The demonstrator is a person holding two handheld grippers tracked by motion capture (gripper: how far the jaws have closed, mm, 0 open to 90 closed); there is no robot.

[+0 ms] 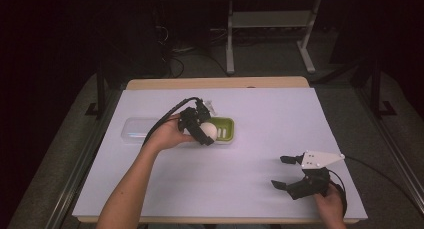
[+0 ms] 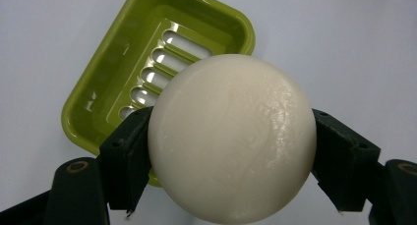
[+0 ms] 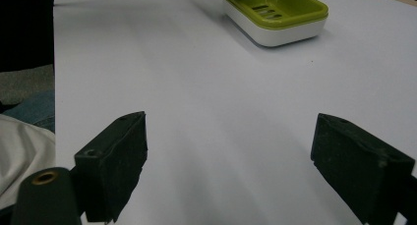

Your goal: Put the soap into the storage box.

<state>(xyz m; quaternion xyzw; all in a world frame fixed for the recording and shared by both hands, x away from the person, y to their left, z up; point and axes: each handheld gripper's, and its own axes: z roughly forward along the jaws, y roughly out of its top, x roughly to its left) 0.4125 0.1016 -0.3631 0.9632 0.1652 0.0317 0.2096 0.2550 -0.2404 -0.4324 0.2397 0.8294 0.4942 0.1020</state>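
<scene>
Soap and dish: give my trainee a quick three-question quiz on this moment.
1. True or false: the left gripper grips the round white soap.
2. Which best describes the green soap dish? A) empty, B) holding the soap, C) covered by a lid.
3. Fill in: the right gripper has its jaws ____, with nothing between them.

Key: 1 true; 2 A, since the slotted dish is bare and the soap is held above its edge; 3 open, above the white table cover.

No readable text or labels anywhere.
</scene>
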